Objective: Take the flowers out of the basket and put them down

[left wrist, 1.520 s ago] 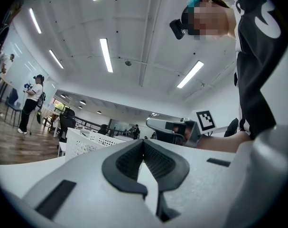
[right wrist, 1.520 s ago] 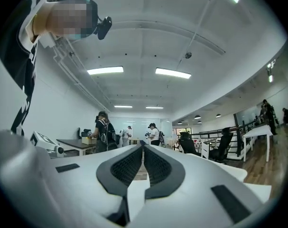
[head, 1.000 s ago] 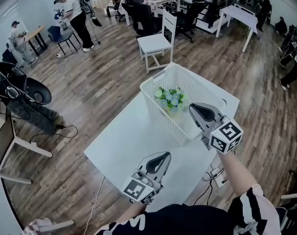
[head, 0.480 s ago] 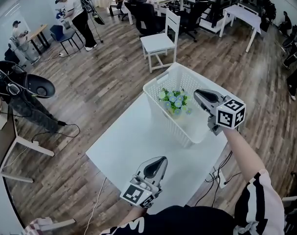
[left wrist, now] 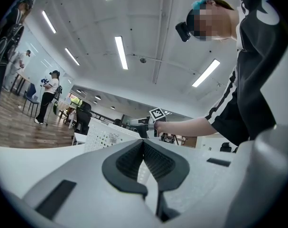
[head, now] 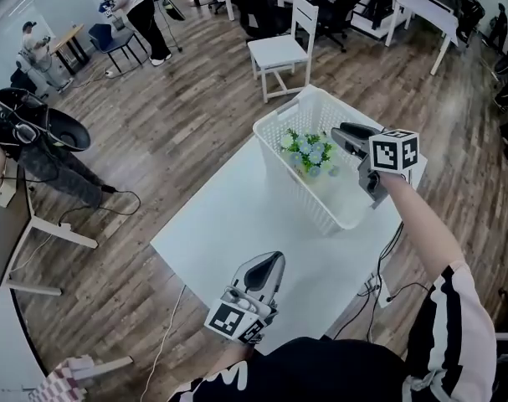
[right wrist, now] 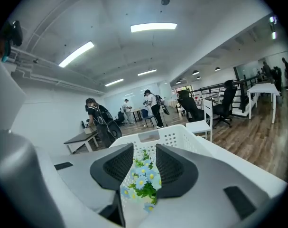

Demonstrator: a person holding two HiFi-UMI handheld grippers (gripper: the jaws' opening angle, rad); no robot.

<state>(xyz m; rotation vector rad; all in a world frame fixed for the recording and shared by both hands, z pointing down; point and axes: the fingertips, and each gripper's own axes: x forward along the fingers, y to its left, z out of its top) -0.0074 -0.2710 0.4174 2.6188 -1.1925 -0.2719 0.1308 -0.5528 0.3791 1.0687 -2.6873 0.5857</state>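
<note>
White tabletop amid office. Reach step: right gripper, jaws just spread wide, aimed at blue-and-white flowers inside white perforated plastic basket; left gripper pinched together. Next: descend, clamp stems.

The flowers lie in the basket, at the table's far right end.

1. Flowers: the right gripper view shows only a strip through the gap of the right tongs. The jaws have just been opening and clamp nothing. The rest sits behind the pads.
2. Basket: right rim partly covered by those tongs and their marker cube.
3. Basket label: print too small to read.
4. Desk: near edge hidden by the left tongs and the person's torso.
</note>
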